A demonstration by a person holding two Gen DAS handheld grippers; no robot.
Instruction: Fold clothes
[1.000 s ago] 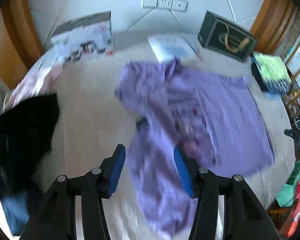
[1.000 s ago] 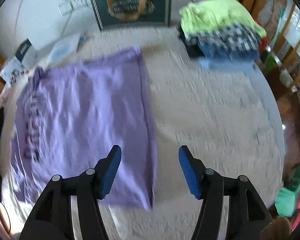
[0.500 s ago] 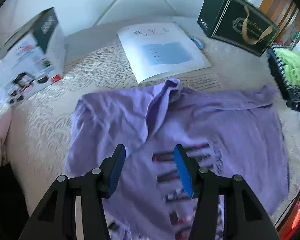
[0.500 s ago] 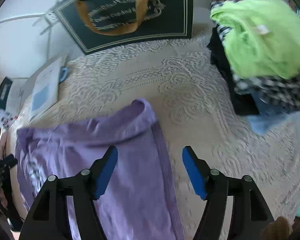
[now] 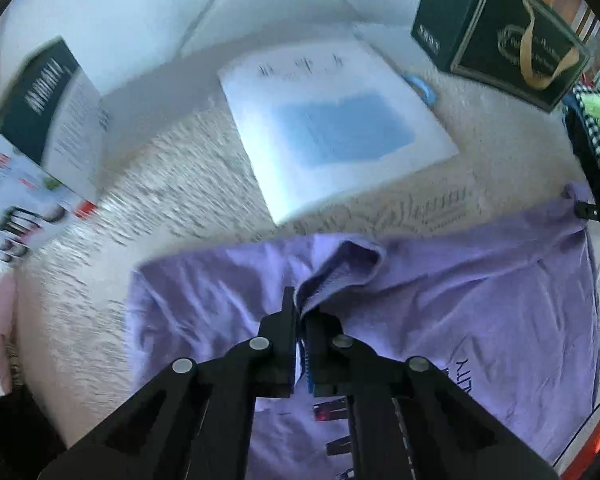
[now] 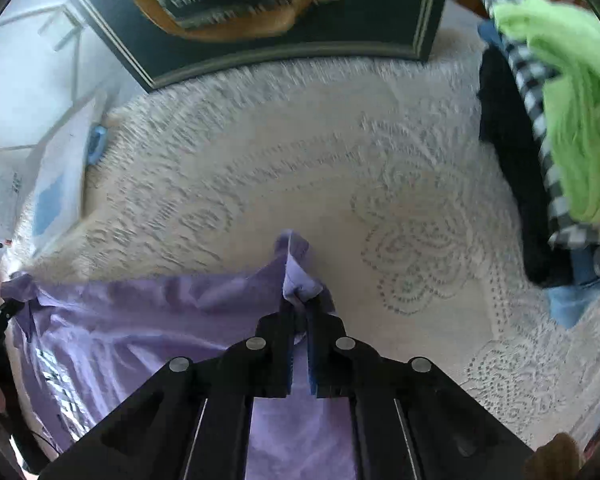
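Note:
A purple T-shirt [image 5: 460, 300] with printed lettering lies spread on a cream lace bedspread [image 5: 172, 200]. My left gripper [image 5: 302, 316] is shut on a raised fold of the shirt near its far edge. In the right wrist view the same shirt [image 6: 148, 312] lies at the lower left, and my right gripper [image 6: 298, 304] is shut on its far corner, which bunches up between the jaws. The right gripper's tip shows in the left wrist view [image 5: 592, 212] at the shirt's far right corner.
A white booklet [image 5: 332, 128] lies beyond the shirt, a printed carton [image 5: 40, 140] at the left, a dark gift box [image 5: 500, 32] at the back right. A stack of folded clothes [image 6: 560, 140], green on top, sits right of the shirt. A dark garment [image 5: 8, 420] lies at the lower left.
Both grippers moved forward to the shirt's far edge and closed on it: the left on the fold near the collar, the right on the far corner. Both were open before.

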